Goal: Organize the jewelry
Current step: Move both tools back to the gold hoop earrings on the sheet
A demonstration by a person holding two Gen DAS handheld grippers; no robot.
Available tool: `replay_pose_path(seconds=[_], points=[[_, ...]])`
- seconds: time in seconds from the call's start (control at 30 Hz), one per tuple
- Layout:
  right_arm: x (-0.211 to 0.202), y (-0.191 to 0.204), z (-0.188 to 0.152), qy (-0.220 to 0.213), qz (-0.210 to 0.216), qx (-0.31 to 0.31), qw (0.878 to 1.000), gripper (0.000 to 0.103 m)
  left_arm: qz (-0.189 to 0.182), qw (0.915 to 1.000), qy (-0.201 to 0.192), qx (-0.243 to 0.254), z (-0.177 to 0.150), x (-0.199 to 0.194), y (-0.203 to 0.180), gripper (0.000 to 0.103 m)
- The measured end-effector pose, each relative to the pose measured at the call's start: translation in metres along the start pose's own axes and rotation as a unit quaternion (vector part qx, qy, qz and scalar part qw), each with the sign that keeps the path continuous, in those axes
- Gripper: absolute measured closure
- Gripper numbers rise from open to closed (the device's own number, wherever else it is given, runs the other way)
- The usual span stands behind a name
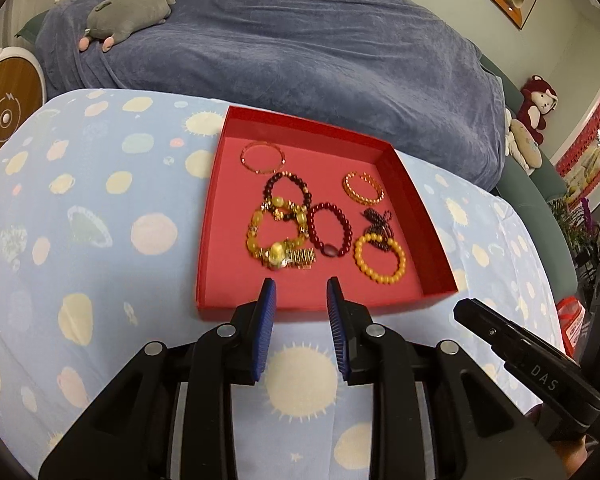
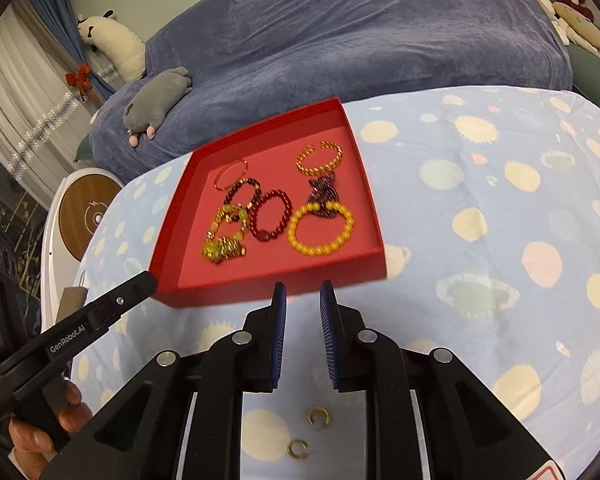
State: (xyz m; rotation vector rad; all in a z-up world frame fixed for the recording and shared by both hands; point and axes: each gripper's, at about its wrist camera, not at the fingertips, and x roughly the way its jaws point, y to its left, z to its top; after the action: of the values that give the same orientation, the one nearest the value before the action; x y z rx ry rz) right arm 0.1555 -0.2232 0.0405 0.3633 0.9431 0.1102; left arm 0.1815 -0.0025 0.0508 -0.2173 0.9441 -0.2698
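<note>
A red tray point(image 1: 416, 200) point(image 2: 168, 232) sits on the spotted blue cloth and holds several bracelets. Among them are a yellow bead bracelet point(image 1: 380, 258) point(image 2: 321, 229), a dark red bead bracelet point(image 1: 331, 230) point(image 2: 271, 215) and a gold watch point(image 1: 288, 258) point(image 2: 224, 249). Two small gold open rings point(image 2: 319, 416) point(image 2: 298, 449) lie on the cloth below my right gripper. My left gripper point(image 1: 301, 286) is open and empty just before the tray's near edge. My right gripper point(image 2: 303, 289) is open and empty at the tray's near right corner.
A bed under a blue-grey blanket point(image 1: 300, 48) lies behind the table, with a grey plush toy point(image 1: 128, 16) on it. A round white and wood device point(image 1: 8, 96) stands at the left. Soft toys point(image 1: 536, 108) sit at the right.
</note>
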Motion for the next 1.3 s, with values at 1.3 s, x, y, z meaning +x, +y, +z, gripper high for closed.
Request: replay_pose_path(seconds=[1.3], points=[[0.010,-0.019,-0.090,0.065,-0.043,-0.010,0.997,0.098,-0.012,0.9972,0.072,0.014,-0.110,-0.014,-0.024,0.078]])
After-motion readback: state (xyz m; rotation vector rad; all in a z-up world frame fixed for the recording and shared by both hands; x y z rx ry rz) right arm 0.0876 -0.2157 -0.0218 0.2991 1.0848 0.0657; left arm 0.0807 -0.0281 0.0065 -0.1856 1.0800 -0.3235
